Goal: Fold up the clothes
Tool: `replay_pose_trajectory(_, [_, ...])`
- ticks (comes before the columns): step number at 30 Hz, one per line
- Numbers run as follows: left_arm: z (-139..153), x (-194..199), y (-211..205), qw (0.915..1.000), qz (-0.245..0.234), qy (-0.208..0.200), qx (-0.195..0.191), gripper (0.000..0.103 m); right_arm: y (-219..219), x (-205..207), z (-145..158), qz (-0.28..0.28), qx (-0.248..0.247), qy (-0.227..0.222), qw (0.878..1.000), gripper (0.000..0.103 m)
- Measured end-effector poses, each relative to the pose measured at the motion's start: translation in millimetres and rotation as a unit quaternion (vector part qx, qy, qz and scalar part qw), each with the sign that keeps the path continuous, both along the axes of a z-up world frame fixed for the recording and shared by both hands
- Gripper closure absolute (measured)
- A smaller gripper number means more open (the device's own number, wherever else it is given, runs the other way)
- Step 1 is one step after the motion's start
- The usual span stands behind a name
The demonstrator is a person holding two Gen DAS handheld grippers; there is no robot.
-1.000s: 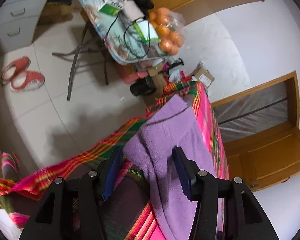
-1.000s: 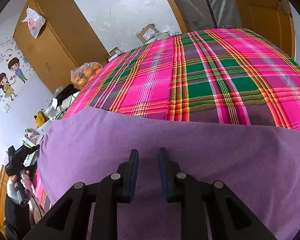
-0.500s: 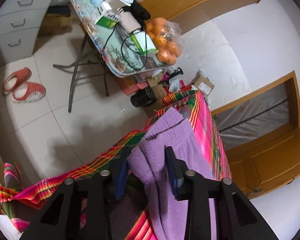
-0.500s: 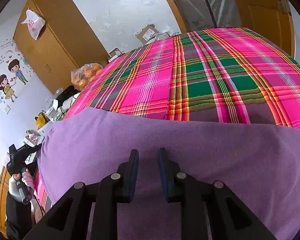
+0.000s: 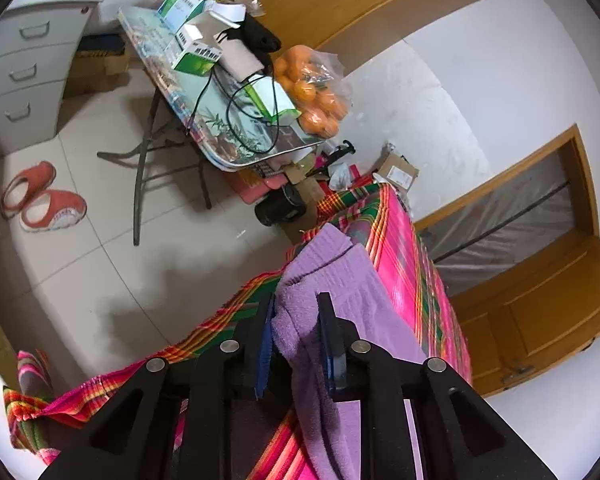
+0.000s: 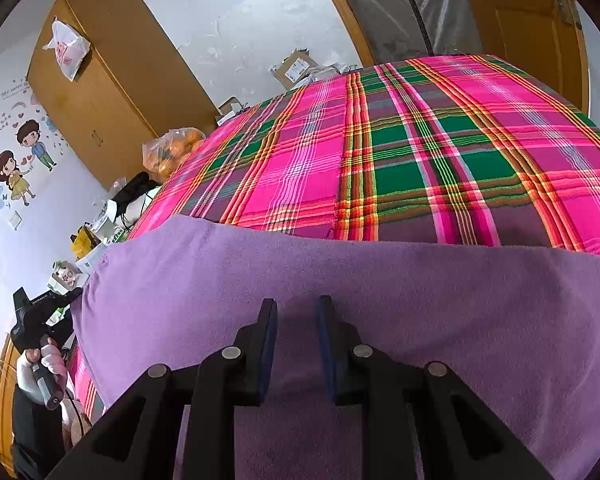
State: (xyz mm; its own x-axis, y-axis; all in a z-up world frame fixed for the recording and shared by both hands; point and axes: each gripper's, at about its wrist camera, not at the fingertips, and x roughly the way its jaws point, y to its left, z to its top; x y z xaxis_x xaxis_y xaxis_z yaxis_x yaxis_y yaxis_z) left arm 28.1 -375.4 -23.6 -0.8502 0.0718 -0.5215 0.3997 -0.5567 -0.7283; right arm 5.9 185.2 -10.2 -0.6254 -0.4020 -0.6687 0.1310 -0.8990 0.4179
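Since a second ago, the left gripper has narrowed; its jaws are closing around a bunched corner of the purple garment. On the pink-green plaid bedspread, the right gripper pinches garment too. Folding table, orange slippers on tile.

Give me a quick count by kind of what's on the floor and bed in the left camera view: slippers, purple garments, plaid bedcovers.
Red slippers: 2
Purple garment: 1
Plaid bedcover: 1
Total: 4
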Motion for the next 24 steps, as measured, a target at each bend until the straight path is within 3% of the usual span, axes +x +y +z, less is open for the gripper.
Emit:
replay_pose_trajectory(7, [18, 0, 5, 0.9992, -0.015, 0.02, -0.031, 0.085, 0, 0, 0, 0.0, 0.0, 0.0, 1.0, 0.082])
replay_pose_trajectory(14, [56, -5, 31, 0.9922, -0.058, 0.052, -0.097, 0.085, 0, 1, 0, -0.001, 0.001, 0.0, 1.0, 0.082])
replay_pose_trajectory(19, [84, -12, 62, 0.9804, -0.109, 0.072, -0.148, 0.086, 0, 1, 1, -0.001, -0.001, 0.0, 1.0, 0.082])
replay_pose_trajectory(24, [105, -16, 106, 0.9604, -0.176, 0.095, -0.194, 0.086, -1, 1, 1, -0.001, -0.001, 0.0, 1.0, 0.082])
